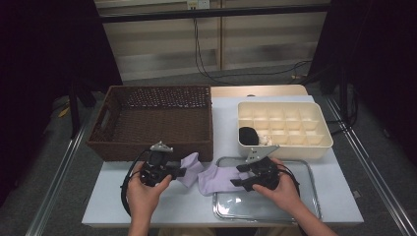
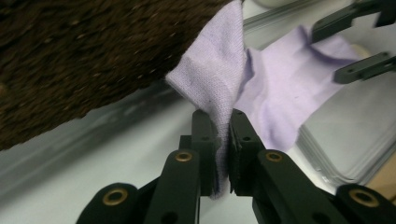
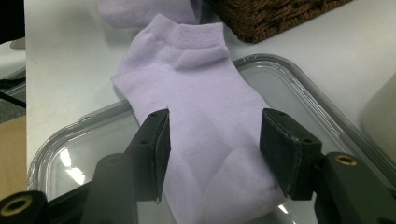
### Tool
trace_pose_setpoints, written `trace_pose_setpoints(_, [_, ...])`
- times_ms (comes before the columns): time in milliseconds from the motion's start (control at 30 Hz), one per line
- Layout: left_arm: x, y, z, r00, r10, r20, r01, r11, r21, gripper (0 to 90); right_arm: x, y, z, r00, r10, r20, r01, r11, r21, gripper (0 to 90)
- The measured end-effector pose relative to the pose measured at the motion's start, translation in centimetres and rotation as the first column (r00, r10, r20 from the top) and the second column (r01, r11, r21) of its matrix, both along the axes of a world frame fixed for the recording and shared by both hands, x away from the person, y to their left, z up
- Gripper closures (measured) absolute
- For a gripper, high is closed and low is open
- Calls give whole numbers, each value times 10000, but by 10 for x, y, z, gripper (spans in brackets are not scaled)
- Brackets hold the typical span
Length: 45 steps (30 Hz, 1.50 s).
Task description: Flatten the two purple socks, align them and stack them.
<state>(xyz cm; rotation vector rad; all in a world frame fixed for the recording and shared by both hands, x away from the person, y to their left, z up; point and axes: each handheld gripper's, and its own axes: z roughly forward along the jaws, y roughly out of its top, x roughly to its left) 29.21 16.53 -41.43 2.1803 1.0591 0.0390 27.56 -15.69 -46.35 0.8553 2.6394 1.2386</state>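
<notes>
1. High view: your hands enter at six o'clock; the left gripper [image 1: 178, 171] pinches one lilac sock [image 1: 191, 168] beside the wicker basket [image 1: 147, 120].
2. Left gripper view: jaws clamped on that sock's fabric.
3. Right gripper view: the right gripper [image 3: 212, 144] is spread, straddling the second sock [image 3: 201, 121], lying across the tray [image 3: 280, 84] rim.

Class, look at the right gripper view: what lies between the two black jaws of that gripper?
The pale purple ankle sock lies between them on the clear glass tray; the pads stand apart from it.

Socks [image 1: 212, 176] plain lilac; basket [image 1: 152, 120] dark brown weave; organiser [image 1: 282, 129] cream; tray [image 1: 265, 201] clear grey; grippers black.
</notes>
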Motion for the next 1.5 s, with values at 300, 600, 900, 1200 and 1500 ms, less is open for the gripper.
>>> trace_pose_setpoints(300, [-1, -15, 3, 9989, -435, 157, 434, 9990, 97, 831, -1, 4, 0, 10000, 70, -9, -70, 9999, -79, 437])
trace_pose_setpoints(600, [0, -33, -12, 9944, -1027, -238, 1037, 9937, 431, 828, -1, 6, 4, 9999, 131, 44, -131, 9999, -32, 435])
trace_pose_setpoints(900, [-2, -44, -22, 9873, -1538, -387, 1562, 9854, 684, 827, 6, 19, 16, 9992, 284, 268, -280, 9995, -150, 452])
trace_pose_setpoints(1200, [-3, -53, -29, 9805, -1903, -499, 1939, 9777, 809, 817, 27, 38, 22, 10000, 48, 70, -51, 9991, 423, 510])
trace_pose_setpoints(1500, [-4, -53, -31, 9834, -1779, -351, 1803, 9800, 840, 656, 34, 66, 10, 9978, 547, -373, -542, 9984, 145, 803])
